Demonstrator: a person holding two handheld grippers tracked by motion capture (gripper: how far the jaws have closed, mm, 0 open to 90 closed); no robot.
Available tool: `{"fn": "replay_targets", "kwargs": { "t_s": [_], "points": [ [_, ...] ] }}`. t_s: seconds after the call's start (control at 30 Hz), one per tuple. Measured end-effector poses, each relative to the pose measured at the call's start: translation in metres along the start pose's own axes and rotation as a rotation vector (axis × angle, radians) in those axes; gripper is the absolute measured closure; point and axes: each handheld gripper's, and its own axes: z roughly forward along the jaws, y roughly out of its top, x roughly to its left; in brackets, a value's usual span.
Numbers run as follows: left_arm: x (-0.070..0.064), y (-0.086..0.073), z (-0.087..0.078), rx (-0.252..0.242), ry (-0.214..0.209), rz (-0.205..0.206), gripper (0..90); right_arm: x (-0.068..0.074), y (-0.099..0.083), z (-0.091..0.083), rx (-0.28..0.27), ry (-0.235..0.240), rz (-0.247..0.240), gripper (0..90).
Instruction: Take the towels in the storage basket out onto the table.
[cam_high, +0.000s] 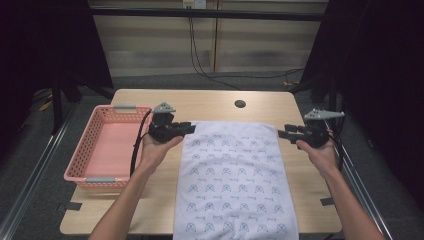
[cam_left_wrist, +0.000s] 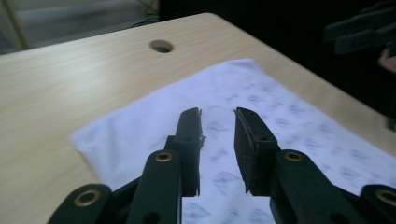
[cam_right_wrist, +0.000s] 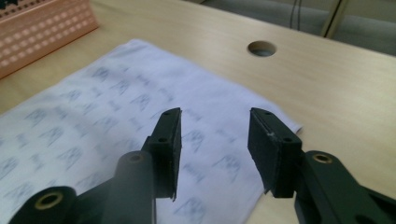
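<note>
A white cloth (cam_high: 232, 175) with a small blue print lies flat on the wooden table, reaching from the middle down past the near edge. My left gripper (cam_high: 189, 128) hovers at the cloth's far left corner, jaws open and empty; the left gripper view shows the cloth (cam_left_wrist: 243, 121) under the gripper (cam_left_wrist: 217, 113). My right gripper (cam_high: 281, 133) hangs at the far right corner, open with nothing between its jaws. In the right gripper view the cloth (cam_right_wrist: 107, 121) lies under this gripper (cam_right_wrist: 214, 114), near the corner.
A pink plastic basket (cam_high: 107, 145) stands empty at the table's left side, seen also as the basket (cam_right_wrist: 42, 28) in the right gripper view. A round hole (cam_high: 240, 104) sits in the tabletop beyond the cloth. Bare wood surrounds the cloth.
</note>
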Motion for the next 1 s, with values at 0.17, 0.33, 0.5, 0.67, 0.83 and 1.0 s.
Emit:
{"fn": "replay_targets", "kwargs": {
  "t_s": [0.17, 0.33, 0.5, 0.67, 0.83, 1.0],
  "points": [
    [-0.029, -0.032, -0.011, 0.047, -0.069, 0.013, 74.5, 0.027, -0.037, -0.017, 0.018, 0.045, 0.017, 54.4],
    [-0.045, -0.073, -0.013, 0.140, -0.104, 0.025, 74.1, 0.057, -0.073, -0.015, 0.084, 0.083, 0.005, 57.6],
    [-0.039, -0.113, -0.011, 0.219, -0.113, -0.018, 70.1, 0.078, -0.094, -0.001, 0.175, 0.133, -0.010, 54.7],
    [-0.042, -0.119, -0.004, 0.257, -0.126, 0.001, 68.6, 0.075, -0.097, 0.010, 0.212, 0.137, -0.018, 55.5],
    [-0.042, -0.124, 0.006, 0.310, -0.109, 0.039, 67.2, 0.079, -0.103, 0.018, 0.252, 0.114, -0.062, 55.4],
    [-0.046, -0.127, 0.005, 0.314, -0.096, 0.073, 78.1, 0.081, -0.105, 0.015, 0.253, 0.086, -0.100, 71.7]
  ]
}}
